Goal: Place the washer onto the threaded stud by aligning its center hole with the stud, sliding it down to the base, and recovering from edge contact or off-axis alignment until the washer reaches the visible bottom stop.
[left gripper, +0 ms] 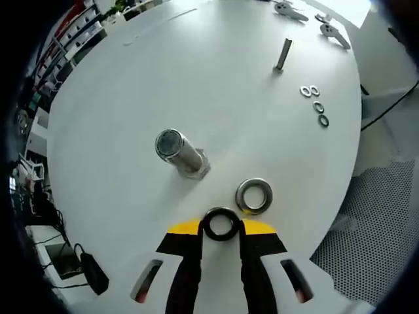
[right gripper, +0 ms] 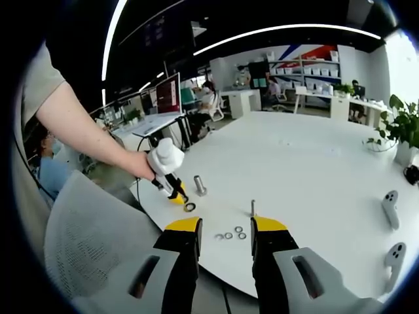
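**A:** ok so where's the washer right now?

**B:** The left gripper (left gripper: 221, 230) has its fingers clamped on a dark washer (left gripper: 220, 224), held right at the yellow tips, just above the white worktop (left gripper: 131, 98). The big threaded stud (left gripper: 180, 152) stands upright on its hex base a little way up and to the left of it, so the washer is off to the side of the stud, not over it and not touching.

**A:** anything in the way?

**B:** A second, shiny metal washer (left gripper: 254, 195) lies flat just beside the held one, between it and the worktop's edge. Nothing sits between the held washer and the stud. Further off there's a thin bolt (left gripper: 283, 55) standing upright, and a little cluster of small washers (left gripper: 315, 103) near it. Two white controllers (left gripper: 313, 19) lie at the far side.

**A:** and the other hand?

**B:** The right gripper (right gripper: 224, 237) hangs back off the worktop's edge (right gripper: 308, 170), fingers spread apart with nothing in them. From there you see the person's hand (right gripper: 141, 165) holding the left gripper low by the stud, plus a mesh chair back (right gripper: 85, 235) close by and a potted plant (right gripper: 402, 127) on the far right.
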Motion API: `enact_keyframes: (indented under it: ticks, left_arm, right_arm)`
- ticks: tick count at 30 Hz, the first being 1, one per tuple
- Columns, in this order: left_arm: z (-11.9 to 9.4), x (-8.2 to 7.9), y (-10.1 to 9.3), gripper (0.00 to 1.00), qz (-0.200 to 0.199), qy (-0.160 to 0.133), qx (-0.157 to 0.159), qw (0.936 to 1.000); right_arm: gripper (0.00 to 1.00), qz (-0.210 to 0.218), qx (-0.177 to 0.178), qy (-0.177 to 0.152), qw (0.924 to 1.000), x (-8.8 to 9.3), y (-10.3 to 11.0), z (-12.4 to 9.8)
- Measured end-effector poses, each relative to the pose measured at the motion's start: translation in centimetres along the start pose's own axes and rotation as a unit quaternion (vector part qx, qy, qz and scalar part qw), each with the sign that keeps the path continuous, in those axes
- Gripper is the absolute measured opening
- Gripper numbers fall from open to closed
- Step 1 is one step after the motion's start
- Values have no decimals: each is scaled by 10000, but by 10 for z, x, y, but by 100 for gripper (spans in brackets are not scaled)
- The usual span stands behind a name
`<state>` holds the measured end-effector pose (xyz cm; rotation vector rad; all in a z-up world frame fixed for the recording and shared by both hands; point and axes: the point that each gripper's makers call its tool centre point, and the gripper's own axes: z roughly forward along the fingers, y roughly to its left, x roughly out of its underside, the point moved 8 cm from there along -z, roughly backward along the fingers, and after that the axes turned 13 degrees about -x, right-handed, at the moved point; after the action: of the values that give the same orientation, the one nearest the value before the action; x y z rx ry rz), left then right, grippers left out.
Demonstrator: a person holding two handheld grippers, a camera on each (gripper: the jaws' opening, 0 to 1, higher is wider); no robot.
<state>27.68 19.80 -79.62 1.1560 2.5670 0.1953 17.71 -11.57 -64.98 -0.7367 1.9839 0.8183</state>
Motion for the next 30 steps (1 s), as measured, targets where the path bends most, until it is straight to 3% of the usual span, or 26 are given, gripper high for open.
enact_keyframes:
  ticks: [12,16,25,30]
  left_arm:
    - [-11,-7,11,19,49,-329,-98,9994]
    - [-18,-12,12,19,361,-499,-141,9980]
    - [-36,-19,12,19,508,-759,-77,9958]
    - [-50,-28,10,19,942,-947,-127,9910]
  right_arm:
    - [32,32,16,-14,10000,0,-1,0]
    - [32,42,23,-21,10000,0,-1,-1]
    - [32,34,37,-11,10000,0,-2,-1]
    - [32,48,32,-14,10000,0,-2,-1]
